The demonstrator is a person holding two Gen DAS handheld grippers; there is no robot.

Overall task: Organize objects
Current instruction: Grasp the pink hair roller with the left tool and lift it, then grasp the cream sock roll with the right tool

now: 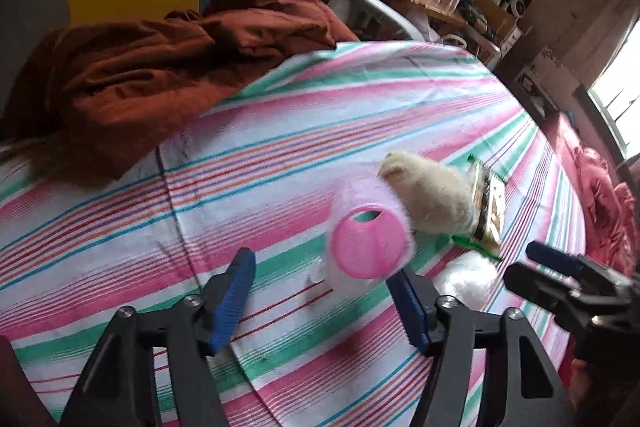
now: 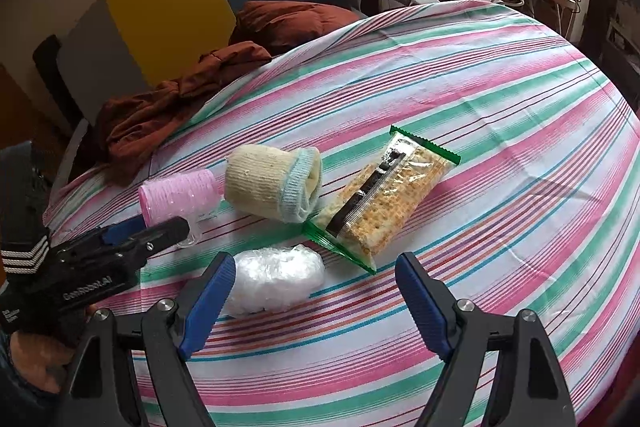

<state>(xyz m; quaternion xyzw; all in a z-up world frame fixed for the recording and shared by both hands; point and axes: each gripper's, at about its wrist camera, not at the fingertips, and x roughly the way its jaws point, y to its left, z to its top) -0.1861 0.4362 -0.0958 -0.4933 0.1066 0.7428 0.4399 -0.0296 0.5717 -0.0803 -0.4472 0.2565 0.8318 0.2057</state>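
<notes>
On the striped cloth (image 2: 480, 99), a pink roller (image 2: 180, 195), rolled sock (image 2: 272, 183), cracker packet (image 2: 384, 203) and crumpled plastic (image 2: 276, 279) lie close together.

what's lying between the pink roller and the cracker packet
The rolled cream sock, lying between the pink roller and the cracker packet; the right wrist view shows it plainly.

On the striped worktop (image 2: 500, 131): one pink hair roller (image 2: 180, 195) at 9 o'clock, one rolled cream sock (image 2: 264, 187) at centre, one cracker packet (image 2: 384, 203) at 3 o'clock, one crumpled clear plastic wad (image 2: 276, 279) at 6 o'clock. One rust-brown garment (image 2: 160, 115) heaped at 10 o'clock. Two grippers: left gripper (image 2: 160, 227) at 8 o'clock, right gripper (image 2: 312, 291) at 6 o'clock.
</notes>
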